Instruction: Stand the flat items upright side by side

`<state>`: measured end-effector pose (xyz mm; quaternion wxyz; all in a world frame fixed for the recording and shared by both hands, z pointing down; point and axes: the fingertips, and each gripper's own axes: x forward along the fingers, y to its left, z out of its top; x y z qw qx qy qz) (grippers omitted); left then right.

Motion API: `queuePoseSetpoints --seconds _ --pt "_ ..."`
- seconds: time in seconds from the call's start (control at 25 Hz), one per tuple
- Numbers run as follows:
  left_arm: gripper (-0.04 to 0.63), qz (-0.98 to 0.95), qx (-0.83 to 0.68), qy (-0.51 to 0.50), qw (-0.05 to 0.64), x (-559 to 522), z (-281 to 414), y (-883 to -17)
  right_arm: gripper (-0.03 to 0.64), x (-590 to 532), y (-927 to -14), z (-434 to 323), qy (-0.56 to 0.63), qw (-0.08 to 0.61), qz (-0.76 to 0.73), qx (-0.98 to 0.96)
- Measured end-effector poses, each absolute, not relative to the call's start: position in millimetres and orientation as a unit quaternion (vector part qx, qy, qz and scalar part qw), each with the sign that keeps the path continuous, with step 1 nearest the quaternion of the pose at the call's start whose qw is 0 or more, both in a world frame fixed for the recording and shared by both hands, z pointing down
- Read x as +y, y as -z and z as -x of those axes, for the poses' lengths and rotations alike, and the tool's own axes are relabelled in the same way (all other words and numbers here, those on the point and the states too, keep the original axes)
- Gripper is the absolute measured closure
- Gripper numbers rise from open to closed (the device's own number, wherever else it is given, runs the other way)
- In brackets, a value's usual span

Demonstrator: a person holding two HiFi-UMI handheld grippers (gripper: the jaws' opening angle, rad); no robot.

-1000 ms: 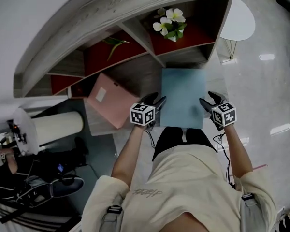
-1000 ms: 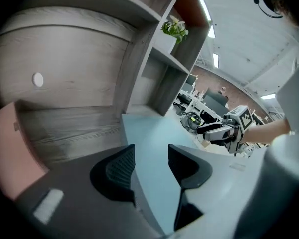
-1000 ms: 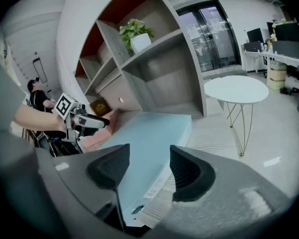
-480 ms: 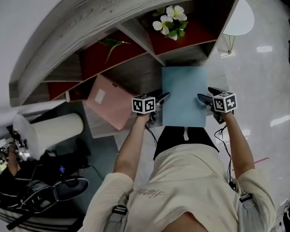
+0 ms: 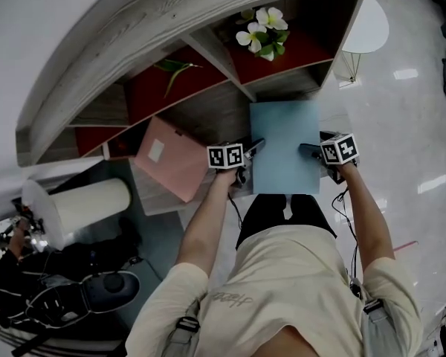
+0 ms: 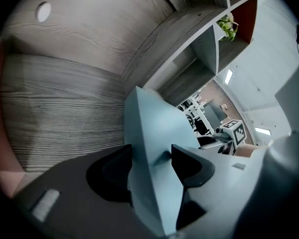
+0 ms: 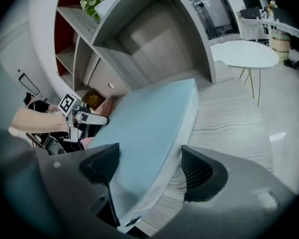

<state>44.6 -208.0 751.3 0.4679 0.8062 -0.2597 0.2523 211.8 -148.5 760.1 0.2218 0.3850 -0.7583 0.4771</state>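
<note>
A light blue book (image 5: 285, 143) lies flat on the grey wood shelf board (image 5: 208, 117), its near end toward me. My left gripper (image 5: 254, 149) is at its left edge. In the left gripper view both pads sit against the blue book (image 6: 154, 123), so the left gripper (image 6: 152, 156) is shut on it. My right gripper (image 5: 306, 149) straddles the right edge. Its jaws are opening: in the right gripper view the blue book (image 7: 149, 118) lies between them, with a gap to the right pad of the right gripper (image 7: 149, 166). A pink flat book (image 5: 171, 158) lies askew to the left.
Red-backed shelf compartments rise behind the board, one holding a white flower plant (image 5: 262, 36). A white round table (image 5: 368, 24) stands on the glossy floor at the right. A white cylinder (image 5: 89, 199) and dark gear sit at lower left.
Both grippers have moved inward from beside the blue book onto its left and right edges. The right jaws have spread wider. The pink book has not moved.
</note>
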Motion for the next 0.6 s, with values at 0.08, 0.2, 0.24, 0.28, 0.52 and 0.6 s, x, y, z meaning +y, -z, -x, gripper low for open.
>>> queuePoseSetpoints --seconds 0.08,0.2,0.24,0.28,0.52,0.6 --pt "0.33 -0.808 -0.262 -0.255 0.462 -206 -44 -750 0.229 -149 -757 -211 -0.464 0.22 -0.393 -0.763" --pt "0.336 -0.815 -0.265 -0.25 0.451 -204 -42 -741 0.232 -151 -748 -210 -0.439 0.217 -0.404 -0.773" --pt "0.334 -0.818 -0.265 -0.247 0.446 -203 -41 -737 0.232 -150 -743 -209 -0.431 0.214 -0.407 -0.776" --pt "0.333 -0.823 -0.264 -0.244 0.441 -201 -39 -732 0.232 -150 -737 -208 -0.425 0.209 -0.411 -0.779" --pt "0.333 -0.846 -0.267 -0.242 0.393 -190 -27 -701 0.241 -141 -712 -198 -0.389 0.199 -0.429 -0.791" --pt "0.334 -0.853 -0.267 -0.241 0.377 -186 -24 -692 0.244 -138 -703 -194 -0.376 0.198 -0.433 -0.795"
